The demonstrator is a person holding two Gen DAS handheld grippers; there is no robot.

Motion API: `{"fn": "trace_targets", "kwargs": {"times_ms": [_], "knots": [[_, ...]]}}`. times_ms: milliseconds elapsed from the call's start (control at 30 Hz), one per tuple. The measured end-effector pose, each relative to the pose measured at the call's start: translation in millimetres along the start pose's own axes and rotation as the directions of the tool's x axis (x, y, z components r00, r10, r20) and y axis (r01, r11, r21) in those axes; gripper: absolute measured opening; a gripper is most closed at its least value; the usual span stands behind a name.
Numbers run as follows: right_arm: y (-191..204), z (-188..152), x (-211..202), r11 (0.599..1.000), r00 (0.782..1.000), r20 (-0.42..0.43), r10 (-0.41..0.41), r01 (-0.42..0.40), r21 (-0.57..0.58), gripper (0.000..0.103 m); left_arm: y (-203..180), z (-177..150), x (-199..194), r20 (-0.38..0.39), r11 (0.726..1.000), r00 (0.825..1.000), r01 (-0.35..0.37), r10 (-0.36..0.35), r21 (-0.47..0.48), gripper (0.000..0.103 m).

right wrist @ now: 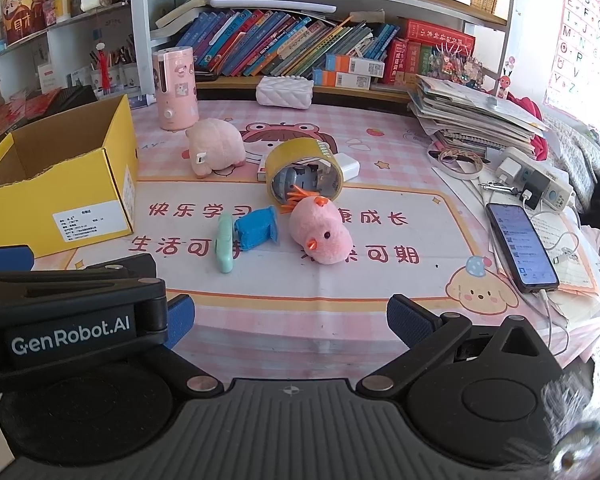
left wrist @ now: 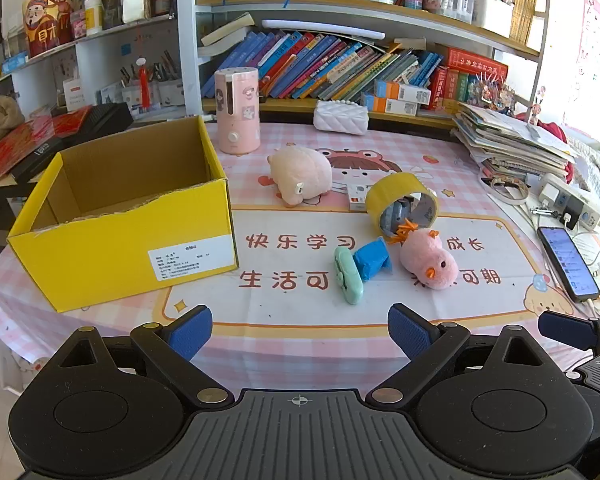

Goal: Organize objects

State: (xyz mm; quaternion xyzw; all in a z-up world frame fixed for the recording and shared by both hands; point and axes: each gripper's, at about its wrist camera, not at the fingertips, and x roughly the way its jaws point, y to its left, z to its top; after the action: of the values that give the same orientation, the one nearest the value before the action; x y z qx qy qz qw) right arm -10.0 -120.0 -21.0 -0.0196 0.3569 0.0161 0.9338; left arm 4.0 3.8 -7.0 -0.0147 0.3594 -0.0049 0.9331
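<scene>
Both tools idle at the near edge of the table [left wrist: 112, 312], angled down at the work area. Left tool [left wrist: 300, 332]: jaws spread wide, nothing between them. Right tool [right wrist: 290, 324]: also wide, empty; the left tool's body, marked "GenRobot.AI", crosses its view at 9 o'clock.

Yellow box [left wrist: 120, 252] sits open-topped at 10 o'clock from the left tool, looks empty, white printed label on its front too small to read. Judged to be the bin for the loose items.

Loose items cluster at 12 to 1 o'clock, well apart from the box: pink chick plush [left wrist: 430, 258] on its side, touching the yellow tape roll [left wrist: 400, 204] behind it; blue piece [left wrist: 372, 258] leaning on the mint-green case [left wrist: 348, 276]; pale pink plush [left wrist: 300, 176] farther back, also toppled. Scatter suggests nothing is sorted yet.

Mat print reads "快乐学习", "成长", "生活可", "可期". Phone [right wrist: 522, 242] at 2 o'clock, charging, screen lit.
</scene>
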Motion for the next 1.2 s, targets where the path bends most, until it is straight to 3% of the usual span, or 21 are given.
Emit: {"fn": "trace_targets", "kwargs": {"times_ms": [1200], "knots": [[-8.8, 7.1, 12.1, 1.0, 1.0, -0.017, -0.002, 0.001, -0.017, 0.103, -6.2, 5.7, 10.2, -0.015, 1.0, 1.0, -0.011, 0.011, -0.016, 0.096]]}}
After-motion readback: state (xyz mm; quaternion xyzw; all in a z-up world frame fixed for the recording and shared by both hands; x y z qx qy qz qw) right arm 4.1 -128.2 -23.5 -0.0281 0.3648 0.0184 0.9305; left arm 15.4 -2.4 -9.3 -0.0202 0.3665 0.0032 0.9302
